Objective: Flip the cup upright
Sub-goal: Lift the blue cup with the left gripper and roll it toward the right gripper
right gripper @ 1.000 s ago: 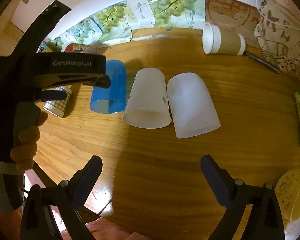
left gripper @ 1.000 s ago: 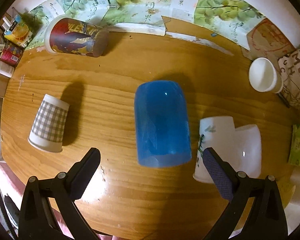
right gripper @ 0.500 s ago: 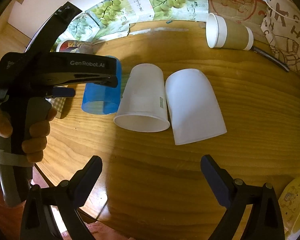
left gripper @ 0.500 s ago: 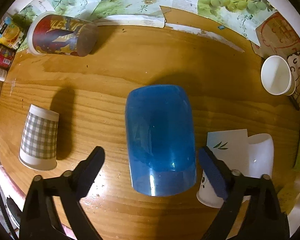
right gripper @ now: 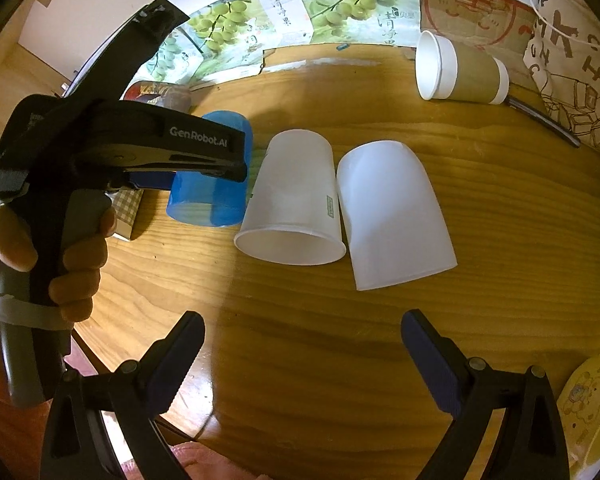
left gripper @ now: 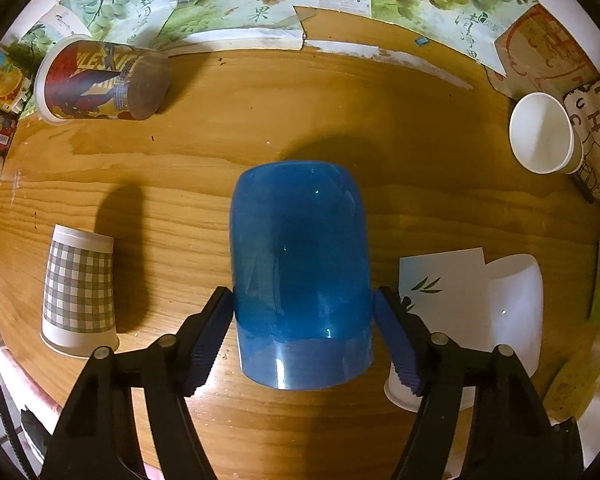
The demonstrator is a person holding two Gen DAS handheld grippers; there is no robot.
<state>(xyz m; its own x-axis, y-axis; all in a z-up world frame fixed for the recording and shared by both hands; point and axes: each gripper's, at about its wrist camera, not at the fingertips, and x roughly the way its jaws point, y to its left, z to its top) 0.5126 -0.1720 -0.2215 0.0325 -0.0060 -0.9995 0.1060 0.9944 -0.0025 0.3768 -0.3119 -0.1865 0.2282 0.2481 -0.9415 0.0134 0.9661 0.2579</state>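
Note:
A translucent blue cup [left gripper: 300, 272] stands upside down on the wooden table [left gripper: 260, 128], rim on the wood. My left gripper [left gripper: 302, 320] has a finger on each side of its lower part, pads touching or almost touching the wall. In the right wrist view the blue cup [right gripper: 216, 196] is partly hidden behind the left gripper's body [right gripper: 132, 152]. My right gripper [right gripper: 302, 356] is open and empty above the near table, short of the white cups.
A checked paper cup [left gripper: 78, 292] stands inverted at left. A white leaf-print cup [right gripper: 296, 204] and a frosted cup [right gripper: 392, 216] stand inverted right of the blue one. A printed cup [left gripper: 100, 80] and a brown-sleeved cup [right gripper: 460, 72] lie on their sides at the back.
My left gripper has moved forward around the blue cup and its fingers have narrowed onto the cup's sides. My right gripper stays open and has barely shifted.

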